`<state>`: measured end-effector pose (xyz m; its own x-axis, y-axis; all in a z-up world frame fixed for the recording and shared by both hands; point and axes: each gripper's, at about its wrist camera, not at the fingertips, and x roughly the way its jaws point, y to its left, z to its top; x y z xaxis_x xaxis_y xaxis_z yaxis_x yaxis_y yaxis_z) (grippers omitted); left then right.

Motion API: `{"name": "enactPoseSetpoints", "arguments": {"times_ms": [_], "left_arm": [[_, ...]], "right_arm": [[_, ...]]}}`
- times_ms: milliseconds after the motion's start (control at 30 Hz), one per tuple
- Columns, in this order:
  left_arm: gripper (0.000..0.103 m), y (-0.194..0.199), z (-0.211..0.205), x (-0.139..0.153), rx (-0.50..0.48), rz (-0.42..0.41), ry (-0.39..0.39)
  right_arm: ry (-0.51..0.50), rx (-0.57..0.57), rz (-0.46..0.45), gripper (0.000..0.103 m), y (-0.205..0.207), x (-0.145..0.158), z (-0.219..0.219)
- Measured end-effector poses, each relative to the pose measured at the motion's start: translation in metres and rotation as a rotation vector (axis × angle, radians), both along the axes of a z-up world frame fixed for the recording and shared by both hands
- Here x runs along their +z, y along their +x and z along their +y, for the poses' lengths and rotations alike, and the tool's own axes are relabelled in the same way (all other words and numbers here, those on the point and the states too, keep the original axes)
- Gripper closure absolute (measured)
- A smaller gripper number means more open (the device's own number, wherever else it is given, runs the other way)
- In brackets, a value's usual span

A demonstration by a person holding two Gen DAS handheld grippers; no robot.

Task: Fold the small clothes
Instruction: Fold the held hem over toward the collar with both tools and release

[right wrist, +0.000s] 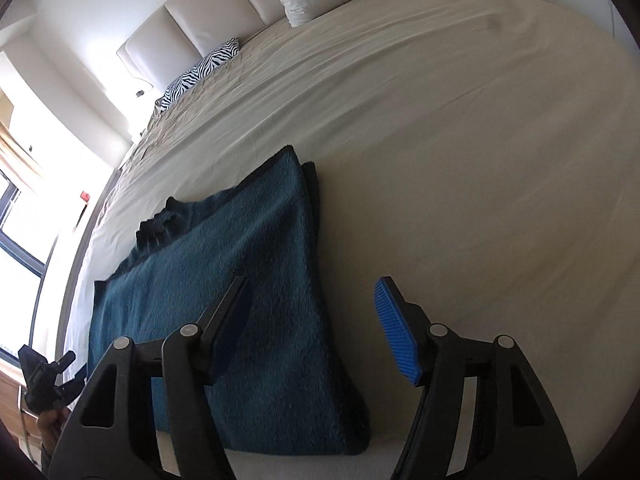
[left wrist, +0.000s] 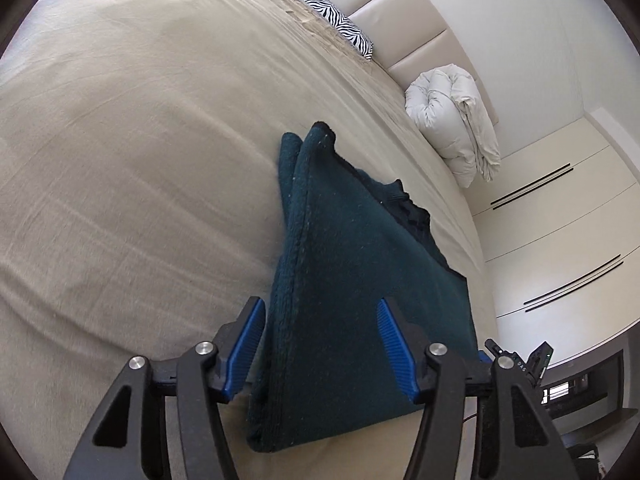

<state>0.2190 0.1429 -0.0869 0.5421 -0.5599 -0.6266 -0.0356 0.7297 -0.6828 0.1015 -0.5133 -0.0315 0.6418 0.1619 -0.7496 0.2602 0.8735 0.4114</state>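
Observation:
A dark teal knitted garment (left wrist: 344, 264) lies folded flat on the beige bed sheet (left wrist: 120, 160). My left gripper (left wrist: 320, 312) is open above the garment's near left edge, its blue pads (left wrist: 390, 340) apart with the folded edge between them. In the right wrist view the same garment (right wrist: 240, 300) lies at lower left. My right gripper (right wrist: 312, 300) is open over its near right edge; the left finger is above the cloth, the right pad (right wrist: 396, 332) above bare sheet (right wrist: 480, 160). The other gripper (right wrist: 44, 376) shows at the far lower left.
A zebra-print pillow (left wrist: 336, 20) and a rolled white duvet (left wrist: 456, 120) sit against the padded headboard (left wrist: 400, 20). White wardrobe doors (left wrist: 560, 220) stand beyond the bed's right side. In the right wrist view a bright window (right wrist: 20, 220) is to the left.

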Motion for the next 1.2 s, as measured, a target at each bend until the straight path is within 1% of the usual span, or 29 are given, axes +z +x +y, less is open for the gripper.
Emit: {"name": "enactPoseSetpoints", "arguments": {"times_ms": [67,100,133,167,233,267,300,333,367,400,500,533,633,733,867,967,1000,1033,1067,1100,1200], "left_arm": [[0.050,-0.005,-0.002,-0.001,-0.003,-0.007,0.024],[0.052,-0.006,-0.004,-0.002,-0.009,-0.009,0.039],[0.056,-0.008,-0.007,-0.003,-0.013,-0.009,0.058],[0.058,-0.010,-0.009,-0.004,-0.018,-0.013,0.077],[0.059,-0.014,-0.015,-0.004,-0.028,-0.028,0.118],[0.061,-0.016,-0.016,-0.004,-0.030,-0.036,0.137],[0.063,-0.018,-0.017,-0.004,-0.029,-0.040,0.153],[0.068,-0.017,-0.018,-0.004,-0.024,-0.042,0.169],[0.073,-0.018,-0.018,-0.004,-0.018,-0.045,0.182],[0.074,-0.019,-0.017,-0.005,-0.014,-0.048,0.192],[0.079,-0.023,-0.017,-0.004,-0.009,-0.060,0.223],[0.081,-0.024,-0.017,-0.003,-0.008,-0.062,0.234],[0.081,-0.024,-0.022,-0.002,-0.007,-0.061,0.268],[0.081,-0.026,-0.024,-0.001,-0.003,-0.059,0.278],[0.080,-0.029,-0.024,0.001,0.006,-0.063,0.293],[0.081,-0.030,-0.024,0.001,0.006,-0.068,0.302],[0.084,-0.030,-0.025,0.001,0.001,-0.072,0.307],[0.089,-0.031,-0.028,0.002,-0.005,-0.077,0.317],[0.091,-0.031,-0.031,0.003,-0.010,-0.084,0.331],[0.091,-0.032,-0.033,0.004,-0.014,-0.092,0.347],[0.092,-0.033,-0.035,0.005,-0.011,-0.103,0.362]], "right_arm": [[-0.027,0.020,0.000,0.043,-0.010,-0.001,0.006],[-0.045,0.031,0.003,0.046,-0.014,-0.002,0.010],[-0.066,0.042,0.012,0.048,-0.016,-0.003,0.013],[-0.085,0.047,0.020,0.049,-0.017,-0.004,0.015],[-0.110,0.055,0.028,0.050,-0.019,-0.006,0.019],[-0.115,0.058,0.029,0.050,-0.022,-0.008,0.021],[-0.119,0.060,0.031,0.054,-0.023,-0.008,0.021],[-0.125,0.061,0.036,0.060,-0.025,-0.009,0.022],[-0.133,0.061,0.039,0.063,-0.026,-0.010,0.022],[-0.138,0.061,0.041,0.069,-0.025,-0.010,0.021],[-0.148,0.058,0.034,0.071,-0.027,-0.008,0.020],[-0.150,0.061,0.035,0.074,-0.028,-0.007,0.021],[-0.156,0.069,0.039,0.075,-0.028,-0.006,0.023],[-0.156,0.072,0.044,0.077,-0.028,-0.007,0.025],[-0.132,0.054,0.049,0.077,-0.032,-0.010,0.021],[-0.140,0.059,0.048,0.077,-0.032,-0.010,0.022],[-0.150,0.063,0.047,0.083,-0.032,-0.010,0.023],[-0.160,0.064,0.049,0.088,-0.031,-0.009,0.024],[-0.169,0.064,0.048,0.089,-0.031,-0.008,0.025],[-0.177,0.064,0.047,0.093,-0.032,-0.007,0.026],[-0.188,0.057,0.046,0.094,-0.032,-0.005,0.028]]}}
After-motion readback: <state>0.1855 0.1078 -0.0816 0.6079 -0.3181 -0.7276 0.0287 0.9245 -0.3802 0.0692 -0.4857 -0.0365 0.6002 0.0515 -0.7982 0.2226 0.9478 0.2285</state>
